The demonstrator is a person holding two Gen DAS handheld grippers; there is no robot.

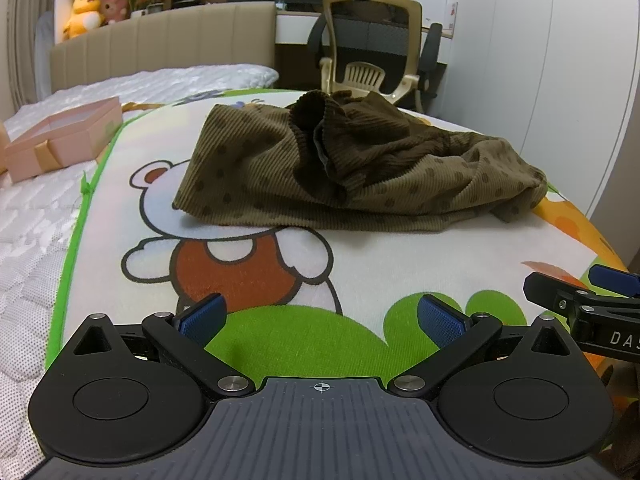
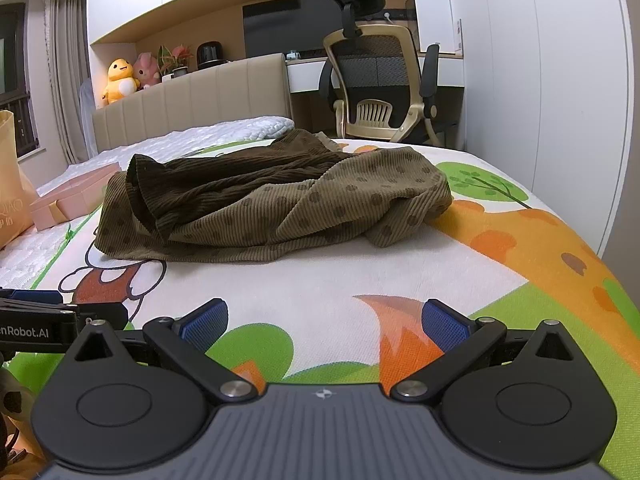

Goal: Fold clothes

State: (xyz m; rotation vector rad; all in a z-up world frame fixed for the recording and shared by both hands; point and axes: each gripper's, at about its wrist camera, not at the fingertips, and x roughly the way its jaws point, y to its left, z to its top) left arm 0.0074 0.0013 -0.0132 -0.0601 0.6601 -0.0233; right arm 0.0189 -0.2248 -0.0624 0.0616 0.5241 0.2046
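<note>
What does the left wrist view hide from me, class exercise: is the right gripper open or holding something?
Observer: The right gripper is open and empty, short of the brown dotted garment.
Operator: Anything near the pink box?
Observer: A tan paper bag stands left of it.
Operator: What's past the garment's right end?
Observer: A green tree print on the mat.
</note>
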